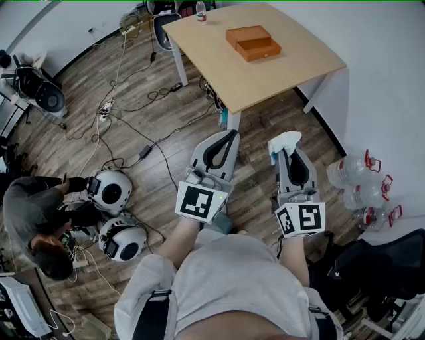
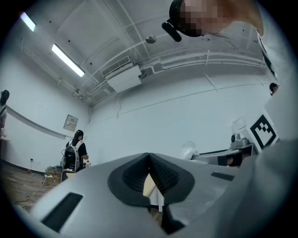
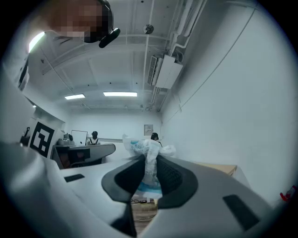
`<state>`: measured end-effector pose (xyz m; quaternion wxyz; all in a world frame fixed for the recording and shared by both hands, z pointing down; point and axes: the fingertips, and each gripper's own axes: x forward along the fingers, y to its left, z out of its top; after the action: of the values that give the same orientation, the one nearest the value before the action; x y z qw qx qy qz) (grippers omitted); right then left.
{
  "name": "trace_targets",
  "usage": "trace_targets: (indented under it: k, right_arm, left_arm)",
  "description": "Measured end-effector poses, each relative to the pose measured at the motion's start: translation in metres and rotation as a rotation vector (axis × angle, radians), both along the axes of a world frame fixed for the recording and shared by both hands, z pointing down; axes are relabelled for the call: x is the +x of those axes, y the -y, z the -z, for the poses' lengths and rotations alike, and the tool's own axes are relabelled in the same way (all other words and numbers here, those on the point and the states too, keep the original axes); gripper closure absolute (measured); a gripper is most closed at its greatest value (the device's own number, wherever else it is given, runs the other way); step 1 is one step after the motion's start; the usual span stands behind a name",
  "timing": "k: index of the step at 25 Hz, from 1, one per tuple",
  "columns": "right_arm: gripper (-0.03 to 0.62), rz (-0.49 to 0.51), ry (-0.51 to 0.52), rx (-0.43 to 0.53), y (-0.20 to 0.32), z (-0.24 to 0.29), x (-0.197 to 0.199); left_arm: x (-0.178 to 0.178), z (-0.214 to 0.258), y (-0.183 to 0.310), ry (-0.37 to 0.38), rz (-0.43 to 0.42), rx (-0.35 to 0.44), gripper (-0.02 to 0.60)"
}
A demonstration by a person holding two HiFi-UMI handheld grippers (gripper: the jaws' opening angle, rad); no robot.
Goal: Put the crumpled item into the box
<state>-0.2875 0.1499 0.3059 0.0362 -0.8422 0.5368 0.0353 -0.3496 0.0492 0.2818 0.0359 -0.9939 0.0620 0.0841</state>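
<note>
- Our right tongs (image 1: 286,154) pinch a crumpled white plastic item (image 1: 284,141) with blue print. In the right gripper view the item (image 3: 148,153) sits squeezed between the dark ribbed pads of the tongs (image 3: 149,162), and its bunched top spills out above the tips.
- Our left tongs (image 1: 230,136) are pressed together. In the left gripper view the tips (image 2: 149,155) meet with nothing between them, and only a pale counter leg shows through the gap lower down.
- We hold both pairs out in front of us over the wood-plank floor (image 1: 159,86), side by side and roughly level.
- The brown wooden box (image 1: 257,48) lies ahead of us on the light wooden counter (image 1: 299,63), well apart from the held item – it shows as two shallow parts touching each other.
- A clear plastic bottle (image 1: 201,11) stands at the counter's far edge.
- Large clear water jugs (image 1: 362,182) with red handles lie on the floor to our right, by the wall.
- A person (image 1: 30,222) crouches to our left beside two round white devices (image 1: 111,190).
</note>
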Motion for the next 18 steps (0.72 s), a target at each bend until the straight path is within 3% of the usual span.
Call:
trace_targets:
  k: [6,18]
  right_arm:
    - [0.511,-0.008,-0.003,0.001,0.011,-0.001,0.005]
    - [0.511,-0.048,-0.004,0.016,0.052,0.000,0.042]
  left_arm:
    - [0.008,0.002,0.007,-0.049,-0.024,-0.005,0.568]
    - [0.049,0.003,0.048,-0.064,-0.069,0.002,0.568]
